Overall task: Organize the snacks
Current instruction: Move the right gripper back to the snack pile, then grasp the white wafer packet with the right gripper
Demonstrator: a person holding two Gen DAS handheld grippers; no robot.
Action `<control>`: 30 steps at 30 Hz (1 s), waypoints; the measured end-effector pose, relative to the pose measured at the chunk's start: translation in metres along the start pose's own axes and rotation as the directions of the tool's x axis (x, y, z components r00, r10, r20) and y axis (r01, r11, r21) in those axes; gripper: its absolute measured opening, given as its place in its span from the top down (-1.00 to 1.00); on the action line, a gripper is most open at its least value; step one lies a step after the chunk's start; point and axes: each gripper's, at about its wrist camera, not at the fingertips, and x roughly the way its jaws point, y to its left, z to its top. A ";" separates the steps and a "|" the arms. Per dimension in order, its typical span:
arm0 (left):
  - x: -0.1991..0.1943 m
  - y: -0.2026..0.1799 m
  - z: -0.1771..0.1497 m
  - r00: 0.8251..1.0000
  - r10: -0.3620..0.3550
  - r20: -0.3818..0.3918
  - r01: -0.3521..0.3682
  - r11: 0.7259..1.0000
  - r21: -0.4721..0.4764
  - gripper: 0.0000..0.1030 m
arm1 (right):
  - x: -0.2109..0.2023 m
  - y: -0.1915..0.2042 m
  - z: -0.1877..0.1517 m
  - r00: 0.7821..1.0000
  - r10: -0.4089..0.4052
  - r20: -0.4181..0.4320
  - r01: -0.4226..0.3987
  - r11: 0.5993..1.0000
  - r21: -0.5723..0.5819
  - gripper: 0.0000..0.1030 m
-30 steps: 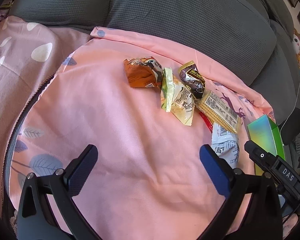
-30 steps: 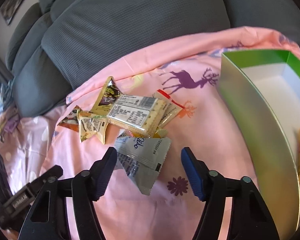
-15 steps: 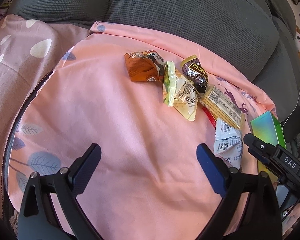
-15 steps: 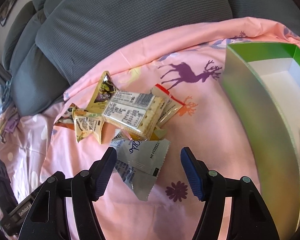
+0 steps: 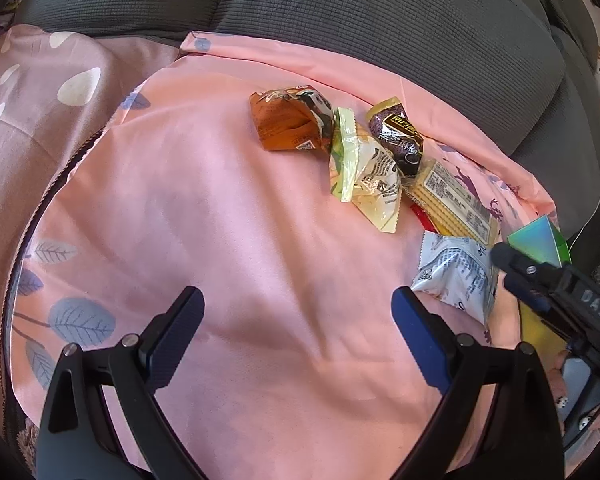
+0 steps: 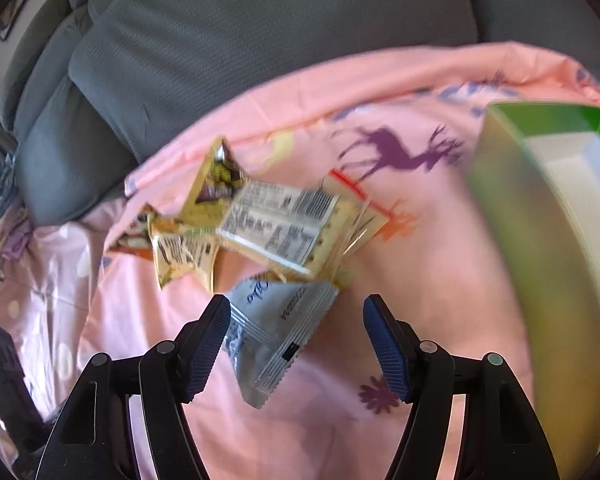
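In the left wrist view, the left gripper [image 5: 296, 320] hangs over a bare part of the pink sheet [image 5: 220, 220], wide apart and with nothing between its fingers. I count six snack packets on the sheet, in a row from 12 o'clock to 3 o'clock of the picture: one brown packet [image 5: 290, 124], one pale yellow packet [image 5: 364, 168], one dark chocolate packet [image 5: 398, 136], one cracker pack [image 5: 456, 200], one red-edged packet [image 5: 422, 216] of which only a corner shows under the crackers, and one white packet [image 5: 456, 276]. At 3 o'clock, a corner of one green box [image 5: 540, 240] shows behind the black tip of the right gripper [image 5: 512, 268]. Compared with one second ago, the fingers stand a little closer to each other, and the packets lie in the same order.

In the right wrist view, which is somewhat blurred, the right gripper [image 6: 296, 340] is half wide and its jaws are opening. The white packet [image 6: 276, 332] lies between its fingers; its left edge is just beside the left finger [image 6: 206, 344], and I cannot tell if they touch. The cracker pack [image 6: 284, 228] lies at 12 o'clock of the gripper, on top of the red-edged packet [image 6: 360, 216]. The dark chocolate packet [image 6: 216, 184] and the pale yellow packet [image 6: 182, 252] are at 10 o'clock. The green box [image 6: 512, 200] stands open at 3 o'clock. Against the earlier frame, the fingers are further apart and the box sits further to the right edge.
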 end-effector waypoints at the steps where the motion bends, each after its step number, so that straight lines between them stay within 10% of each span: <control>1: 0.001 0.000 0.000 1.000 -0.001 -0.003 0.001 1.000 0.001 -0.83 | -0.004 -0.002 0.001 1.000 0.002 0.008 -0.002 1.000 0.014 -0.44; 10: -0.001 0.001 0.003 1.000 -0.014 -0.012 0.014 1.000 -0.007 -0.84 | 0.008 0.033 0.008 0.999 -0.026 -0.038 0.027 0.999 0.035 -0.63; 18: -0.014 0.018 0.012 1.000 -0.021 0.010 0.022 0.997 -0.074 -0.83 | 0.050 0.049 0.006 0.972 -0.216 -0.089 0.217 0.976 0.008 -0.63; 30: -0.019 0.024 0.016 1.000 -0.026 0.015 0.028 0.996 -0.090 -0.84 | 0.050 0.043 -0.013 0.987 -0.051 -0.155 0.043 0.998 -0.052 -0.16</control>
